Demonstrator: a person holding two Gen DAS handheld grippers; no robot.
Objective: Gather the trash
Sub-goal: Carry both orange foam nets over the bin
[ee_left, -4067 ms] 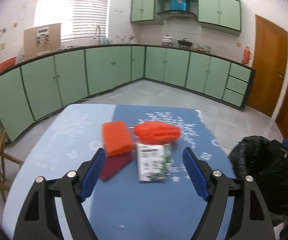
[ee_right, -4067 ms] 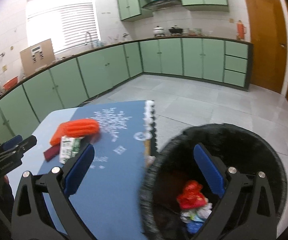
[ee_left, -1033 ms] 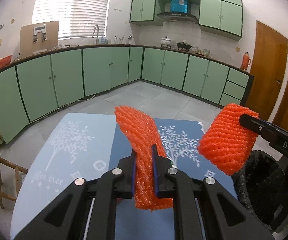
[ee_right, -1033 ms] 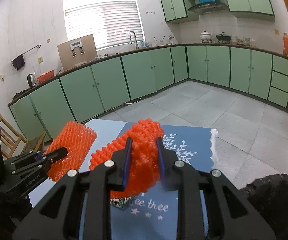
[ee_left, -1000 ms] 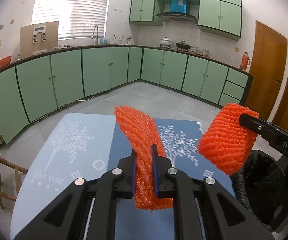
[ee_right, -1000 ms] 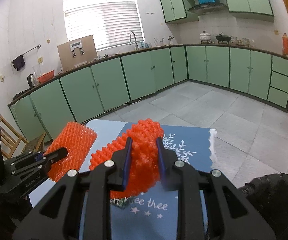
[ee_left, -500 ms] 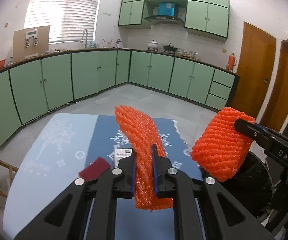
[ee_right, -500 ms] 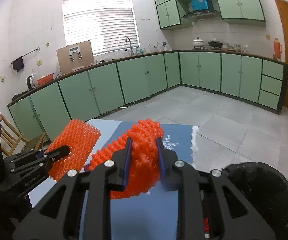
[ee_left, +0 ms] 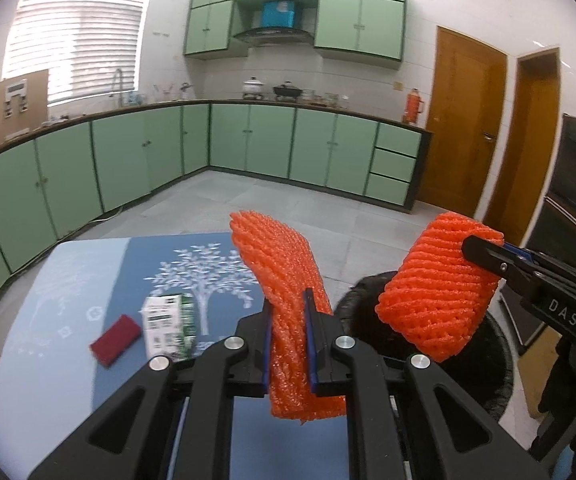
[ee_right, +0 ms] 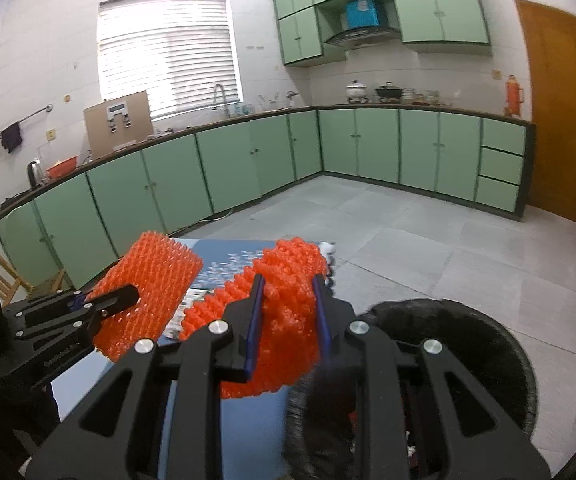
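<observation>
I hold an orange foam net in each gripper, left [ee_left: 287,338] and right [ee_right: 288,316], both clamped tight, carrying them toward the black bin [ee_left: 496,364] at right. Next, I must get over its mouth and let go; a carton [ee_left: 168,330] and red pad [ee_left: 114,338] remain on the table [ee_left: 48,360].

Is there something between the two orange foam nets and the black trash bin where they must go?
Nothing visible. The left net and the right net are held in the air beside the bin's open mouth.

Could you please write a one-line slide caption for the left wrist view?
Left gripper and right gripper each clamp an orange foam net beside the black bin.
</observation>
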